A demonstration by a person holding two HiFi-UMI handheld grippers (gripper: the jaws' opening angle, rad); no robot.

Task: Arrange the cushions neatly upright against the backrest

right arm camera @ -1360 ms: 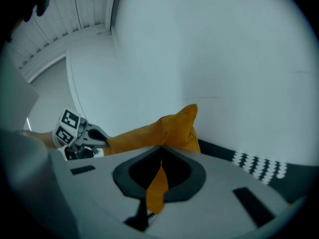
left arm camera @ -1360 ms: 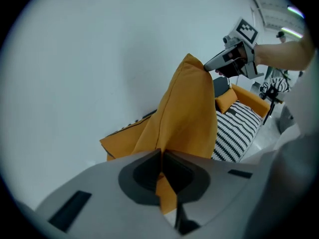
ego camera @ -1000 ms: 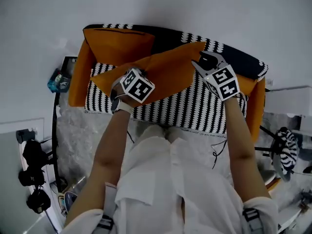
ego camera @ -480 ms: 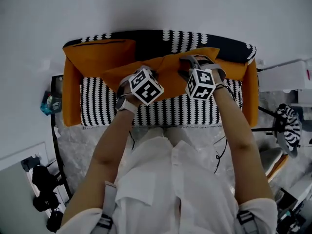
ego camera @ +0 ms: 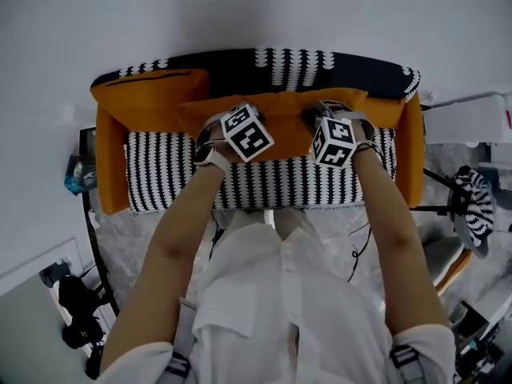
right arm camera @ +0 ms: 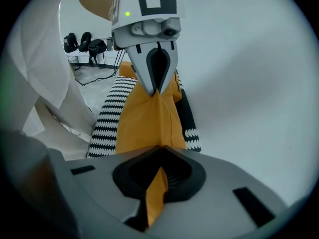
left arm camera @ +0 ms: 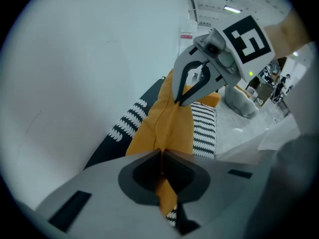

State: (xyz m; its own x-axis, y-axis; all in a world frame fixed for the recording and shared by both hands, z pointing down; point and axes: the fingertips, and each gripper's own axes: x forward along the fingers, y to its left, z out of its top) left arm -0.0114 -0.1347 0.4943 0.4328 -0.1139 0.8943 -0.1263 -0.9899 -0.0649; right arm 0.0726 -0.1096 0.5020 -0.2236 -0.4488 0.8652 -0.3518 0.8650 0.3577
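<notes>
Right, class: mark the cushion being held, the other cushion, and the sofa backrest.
held cushion [ego camera: 284, 107], head view, middle of its orange fabric.
other cushion [ego camera: 148, 93], head view, centre of its face.
sofa backrest [ego camera: 296, 67], head view, patterned upper part.

Head view: dim, flat, greyish exposure. No hard shadows and no glare, and the corners darken slightly. Straight edges bow toward the frame border.

Both gripper views: brighter, with heavy fisheye and a black surround cutting off the corners.

Left gripper view: ceiling strip lights [left arm camera: 232, 8] at top right, probably the main source. The far room at the right edge is smeared.

Nearest foreground along the bottom of both gripper views is soft. Orange cushion [left arm camera: 164, 123] is saturated and sharp mid-frame.

Green indicator light [right arm camera: 127, 14] glows, no flare.
</notes>
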